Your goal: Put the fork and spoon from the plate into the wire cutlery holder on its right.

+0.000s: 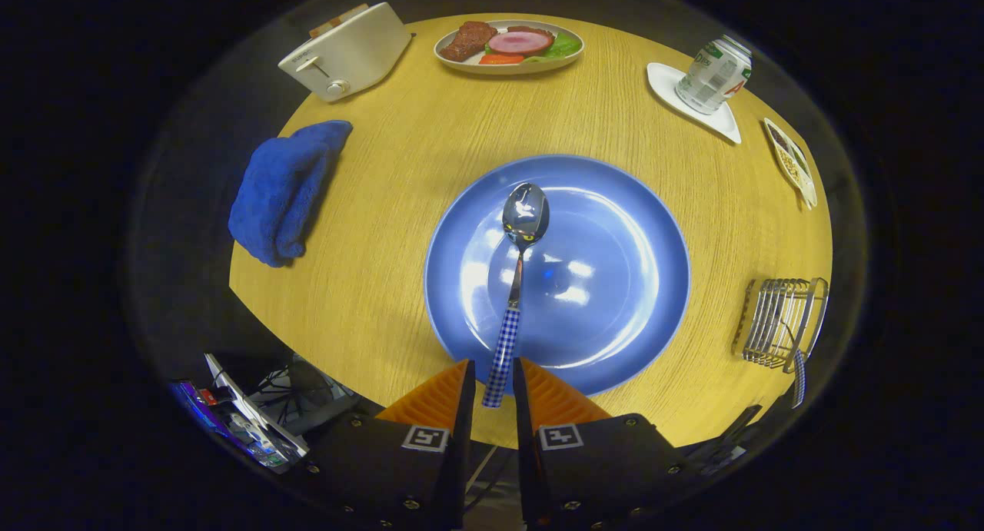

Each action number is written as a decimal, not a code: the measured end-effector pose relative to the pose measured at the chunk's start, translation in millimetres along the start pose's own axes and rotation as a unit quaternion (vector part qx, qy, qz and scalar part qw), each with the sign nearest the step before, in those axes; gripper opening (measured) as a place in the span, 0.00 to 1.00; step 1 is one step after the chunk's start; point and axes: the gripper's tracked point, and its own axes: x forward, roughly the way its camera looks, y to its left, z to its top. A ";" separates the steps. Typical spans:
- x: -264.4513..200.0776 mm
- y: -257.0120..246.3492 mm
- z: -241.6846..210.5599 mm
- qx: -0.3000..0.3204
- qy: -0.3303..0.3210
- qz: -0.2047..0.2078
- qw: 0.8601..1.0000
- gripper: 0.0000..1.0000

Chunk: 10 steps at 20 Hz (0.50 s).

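Claw (492,385) sits with its fingers apart, either side of the spoon (516,285) handle's near tip on the plate (615,300). Grabbing that far out, the spoon could swing or slip before reaching the holder (780,323) on the right, where the fork (799,377) looks already parked.

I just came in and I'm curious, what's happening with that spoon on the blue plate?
A hand-held gripper has its two fingers on either side of the spoon's checked handle, which sticks out over the near rim of the blue plate. Whether the fingers are squeezing it is hard to tell. The spoon lies on the plate. The wire holder stands to the right, with a checked handle already poking out of it, probably the fork.
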 end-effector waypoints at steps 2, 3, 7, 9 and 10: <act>10.3 -2.1 0.8 -0.003 0.006 -0.003 1.000 0.29; 15.2 -4.3 -0.2 -0.004 0.007 -0.006 1.000 0.29; 21.9 -15.6 -3.5 -0.006 0.007 -0.018 1.000 0.28; 21.2 -19.6 -3.7 -0.020 0.011 -0.021 1.000 0.17; 40.6 -25.3 10.4 -0.020 0.007 -0.021 1.000 0.17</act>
